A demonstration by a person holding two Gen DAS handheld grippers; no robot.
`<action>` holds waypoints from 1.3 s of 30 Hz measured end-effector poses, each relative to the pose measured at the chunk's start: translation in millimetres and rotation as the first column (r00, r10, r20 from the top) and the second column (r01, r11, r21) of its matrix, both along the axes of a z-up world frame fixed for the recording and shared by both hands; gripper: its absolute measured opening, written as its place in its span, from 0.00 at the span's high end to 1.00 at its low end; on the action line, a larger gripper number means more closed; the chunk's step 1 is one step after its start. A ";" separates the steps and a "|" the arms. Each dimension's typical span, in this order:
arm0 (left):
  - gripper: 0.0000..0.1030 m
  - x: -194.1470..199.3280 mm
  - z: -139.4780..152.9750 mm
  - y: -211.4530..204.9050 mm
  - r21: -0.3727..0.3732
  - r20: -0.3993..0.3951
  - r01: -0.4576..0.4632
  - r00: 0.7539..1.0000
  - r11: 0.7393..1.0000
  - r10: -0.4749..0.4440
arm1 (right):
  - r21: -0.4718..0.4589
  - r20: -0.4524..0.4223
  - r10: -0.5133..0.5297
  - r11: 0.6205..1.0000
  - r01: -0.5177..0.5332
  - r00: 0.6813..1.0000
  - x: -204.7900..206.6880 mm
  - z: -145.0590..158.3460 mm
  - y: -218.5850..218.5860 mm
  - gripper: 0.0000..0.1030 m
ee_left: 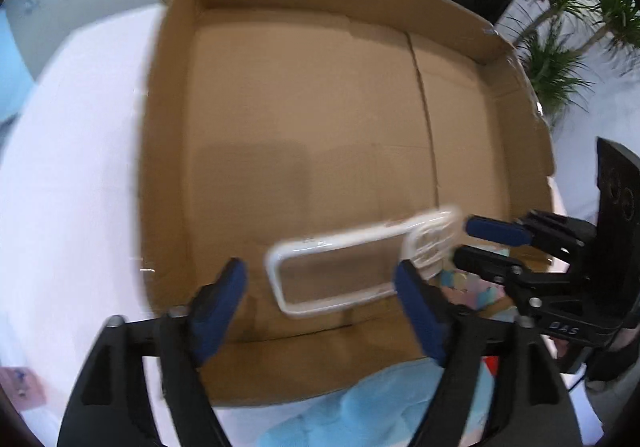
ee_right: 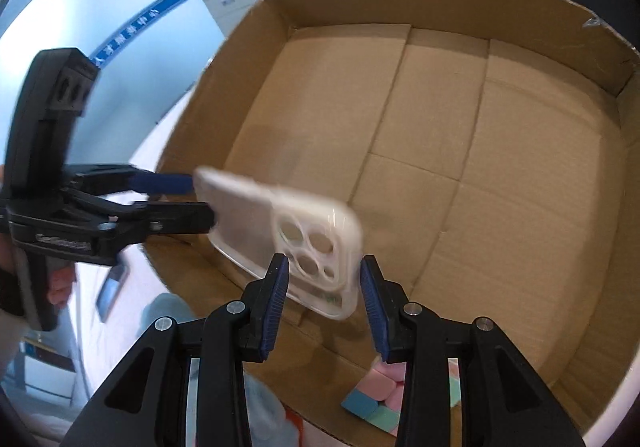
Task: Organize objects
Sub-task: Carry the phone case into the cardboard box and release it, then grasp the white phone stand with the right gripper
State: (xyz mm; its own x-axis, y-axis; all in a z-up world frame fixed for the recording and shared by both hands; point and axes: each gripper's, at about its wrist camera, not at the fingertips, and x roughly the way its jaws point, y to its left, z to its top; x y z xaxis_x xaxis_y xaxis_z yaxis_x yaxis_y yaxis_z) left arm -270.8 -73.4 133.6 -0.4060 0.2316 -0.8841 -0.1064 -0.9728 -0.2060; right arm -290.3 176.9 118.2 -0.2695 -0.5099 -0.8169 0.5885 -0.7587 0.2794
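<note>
A clear phone case [ee_left: 348,263] hangs blurred in the air over the open cardboard box [ee_left: 288,119], touched by neither gripper. My left gripper [ee_left: 320,311] is open, its fingers on either side of the case's near end. My right gripper [ee_right: 324,303] is open too, with the case's camera end [ee_right: 308,247] between and beyond its fingertips. In the right wrist view the left gripper [ee_right: 196,203] sits at the case's far end. In the left wrist view the right gripper [ee_left: 464,243] sits at the case's right end.
Pastel blocks [ee_right: 380,399] lie in the box's near corner; they also show in the left wrist view [ee_left: 468,287]. The box [ee_right: 500,167] stands on a white table [ee_left: 72,187]. A light blue cloth [ee_left: 380,407] lies at the near edge. Potted plants [ee_left: 568,27] stand behind.
</note>
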 end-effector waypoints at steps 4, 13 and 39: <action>0.24 16.8 38.9 0.0 0.021 -0.076 -0.003 0.997 1.000 0.004 | -0.019 -0.070 -0.050 0.999 0.049 0.996 10.3 32.3 26.4 0.62; 0.18 100.2 77.7 82.1 0.180 -0.124 0.169 0.981 0.969 -0.148 | -0.025 -0.256 -0.203 0.979 0.204 0.945 119.6 100.6 144.8 0.00; 0.47 232.4 -97.5 243.0 0.122 0.251 0.311 0.909 0.943 -0.332 | 0.012 0.069 -0.244 0.970 0.244 0.967 280.5 -101.7 240.3 0.66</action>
